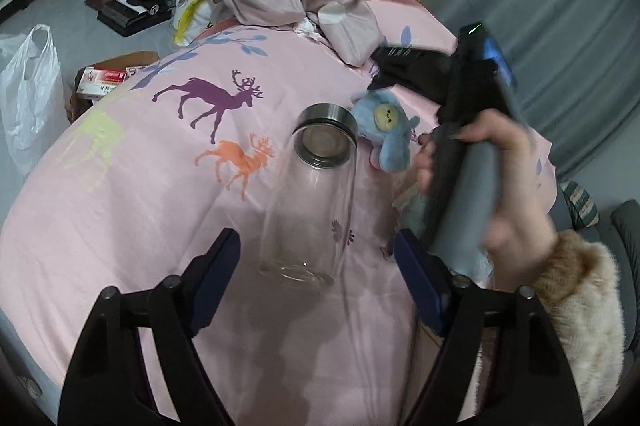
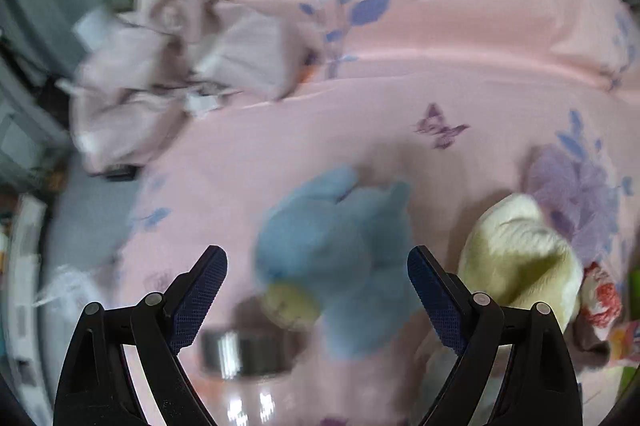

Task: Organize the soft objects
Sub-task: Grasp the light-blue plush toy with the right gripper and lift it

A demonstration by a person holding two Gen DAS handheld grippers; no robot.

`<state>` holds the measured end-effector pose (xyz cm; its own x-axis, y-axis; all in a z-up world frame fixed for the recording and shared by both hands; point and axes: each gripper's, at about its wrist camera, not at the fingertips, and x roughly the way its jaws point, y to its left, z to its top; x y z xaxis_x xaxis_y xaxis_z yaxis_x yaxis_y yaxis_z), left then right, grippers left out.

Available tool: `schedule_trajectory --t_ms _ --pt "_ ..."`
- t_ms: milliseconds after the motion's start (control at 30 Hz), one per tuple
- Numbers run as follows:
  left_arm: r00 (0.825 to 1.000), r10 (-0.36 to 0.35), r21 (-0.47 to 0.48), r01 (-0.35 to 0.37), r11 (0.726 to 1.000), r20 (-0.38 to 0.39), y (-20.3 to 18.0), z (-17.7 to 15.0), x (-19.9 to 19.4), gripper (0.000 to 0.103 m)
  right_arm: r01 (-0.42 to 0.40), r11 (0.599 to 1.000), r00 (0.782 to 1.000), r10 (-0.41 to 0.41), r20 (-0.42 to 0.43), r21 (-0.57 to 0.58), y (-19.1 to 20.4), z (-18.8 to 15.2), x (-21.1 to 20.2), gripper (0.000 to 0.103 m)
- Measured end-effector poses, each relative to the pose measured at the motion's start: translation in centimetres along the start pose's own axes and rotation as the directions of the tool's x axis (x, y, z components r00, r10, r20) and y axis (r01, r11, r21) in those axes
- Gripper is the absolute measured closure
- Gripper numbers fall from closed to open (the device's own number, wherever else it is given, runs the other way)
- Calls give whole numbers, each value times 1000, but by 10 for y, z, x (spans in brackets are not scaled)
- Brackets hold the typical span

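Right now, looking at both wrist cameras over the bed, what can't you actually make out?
- Right wrist view: motion blur smears the blue plush toy; its face is unreadable.
- Same view: the glass bottle is cut off by the bottom edge.
- Left wrist view: the hand and its tool hide the bedspread behind them.
- Left wrist view: the print on the red box is too small.

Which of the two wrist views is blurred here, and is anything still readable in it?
Left wrist view: sharp; the clear glass bottle with steel cap is crisp, only the person's hand smears. Right wrist view: motion-blurred throughout; the blue plush toy and crumpled mauve cloth read as soft shapes only.
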<state>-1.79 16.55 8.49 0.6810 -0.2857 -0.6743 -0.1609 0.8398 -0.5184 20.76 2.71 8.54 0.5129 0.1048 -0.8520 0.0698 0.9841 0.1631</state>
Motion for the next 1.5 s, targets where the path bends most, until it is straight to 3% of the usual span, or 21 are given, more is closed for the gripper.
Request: schedule_trajectory --t_ms 100,167,333,500,733,800,1033,1200,1367,1500 --pt "1000 -14 0 14 1000 -12 2 2 2 27 -15 1000 997 16 -73 17 -5 -2 24 13" --pt "1000 -19 -1 19 1000 -15 3 2 2 27 27 999 998 -25 -62 25 -9 -5 29 34" --pt "1000 -10 13 11 1000 -9 -1 0 1 27 -78 996 996 80 -42 40 -27 -11 10 39" --pt "1000 -1 19 1 1000 -1 -4 -4 -1 27 -125 989 991 129 43 -83 -39 -29 -53 39" --pt "997 52 -4 -52 999 52 1 -4 -9 27 -135 950 977 175 123 -281 -72 -108 -139 39" --pt "996 71 4 -72 997 54 -2 -6 -8 27 -136 944 978 177 114 -299 -77 -128 -141 39" --pt "992 121 51 -123 991 46 -10 -17 -3 27 -52 928 997 69 34 -369 -88 -186 -115 37" --pt "989 142 98 -145 985 37 -18 -24 1 27 -7 918 997 35 62 -397 -94 -198 -122 17" --pt "989 147 121 -147 982 7 -26 -31 5 22 -104 929 984 149 101 -355 -113 -198 -159 15" --pt "991 131 162 -127 979 -18 -37 -41 6 18 -119 948 978 164 133 -294 -128 -194 -176 14"
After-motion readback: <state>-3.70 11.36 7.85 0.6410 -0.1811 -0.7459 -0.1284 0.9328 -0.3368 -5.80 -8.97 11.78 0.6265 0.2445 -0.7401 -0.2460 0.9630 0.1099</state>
